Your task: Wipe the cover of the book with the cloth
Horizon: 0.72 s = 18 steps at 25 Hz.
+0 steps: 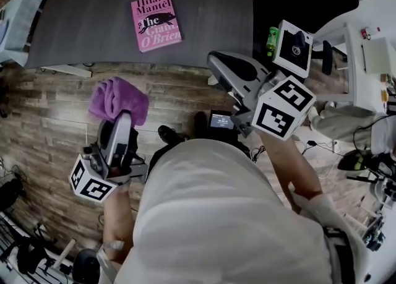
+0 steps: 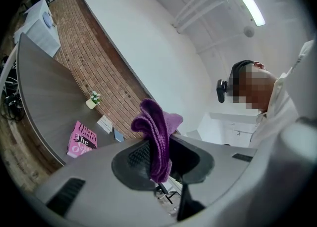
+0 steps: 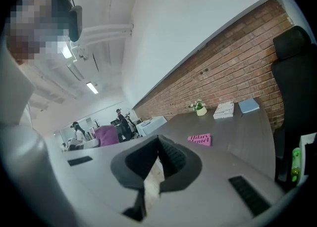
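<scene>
Pink cover, dark print: the book (image 1: pixel 156 21) reads "Hilary Mantel" across the top, then "the", "Giant," and "O'Brien" below, the last 2 words in white. It lies flat and face up on the dark grey desk (image 1: pixel 80 23), turned a little askew, well apart from both of my 2 claws. From my right gripper view only "Hilary Mantel" on it can be made out.

My left claw (image 1: pixel 122 116) is clenched on the purple cloth (image 1: pixel 117 99). The knitted fold is pinched between the 2 dark pads and bunches out past the tips. I hold this claw low at my left, over the wood-plank floor (image 1: pixel 49 128), short of the desk's near edge, with its tips pointing toward the desk. The left marker cube (image 1: pixel 91 184) sits close to my body.

My right claw (image 1: pixel 213 60) is clenched on nothing, its jaws meeting tip to tip. My right arm reaches forward, and the tips are about at the desk's near edge, to the right of the book. The right marker cube (image 1: pixel 283 111) shows black squares on its white faces, no words.
</scene>
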Tool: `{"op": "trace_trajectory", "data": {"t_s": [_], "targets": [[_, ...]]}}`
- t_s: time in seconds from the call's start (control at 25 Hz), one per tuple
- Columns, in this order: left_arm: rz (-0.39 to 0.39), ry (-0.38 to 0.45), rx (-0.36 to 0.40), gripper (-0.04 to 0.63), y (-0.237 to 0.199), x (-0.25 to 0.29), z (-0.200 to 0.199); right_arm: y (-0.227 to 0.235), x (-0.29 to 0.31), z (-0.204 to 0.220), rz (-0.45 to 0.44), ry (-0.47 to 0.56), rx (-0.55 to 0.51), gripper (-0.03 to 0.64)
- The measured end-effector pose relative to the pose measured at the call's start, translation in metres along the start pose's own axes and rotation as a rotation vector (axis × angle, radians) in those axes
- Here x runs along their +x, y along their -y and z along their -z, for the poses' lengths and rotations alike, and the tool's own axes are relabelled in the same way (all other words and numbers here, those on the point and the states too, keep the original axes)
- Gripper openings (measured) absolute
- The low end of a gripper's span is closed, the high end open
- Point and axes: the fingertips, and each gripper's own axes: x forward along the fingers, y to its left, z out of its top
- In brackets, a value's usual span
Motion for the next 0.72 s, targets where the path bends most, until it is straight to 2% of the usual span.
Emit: {"op": "trace_trajectory", "data": {"t_s": [0.72], "targets": [[0.042,-0.004,0.001,0.089,0.007,0.0063,-0.0041,-0.0005,-0.0035,-0.0032,0.027,0.004,-0.026,0.012]]}}
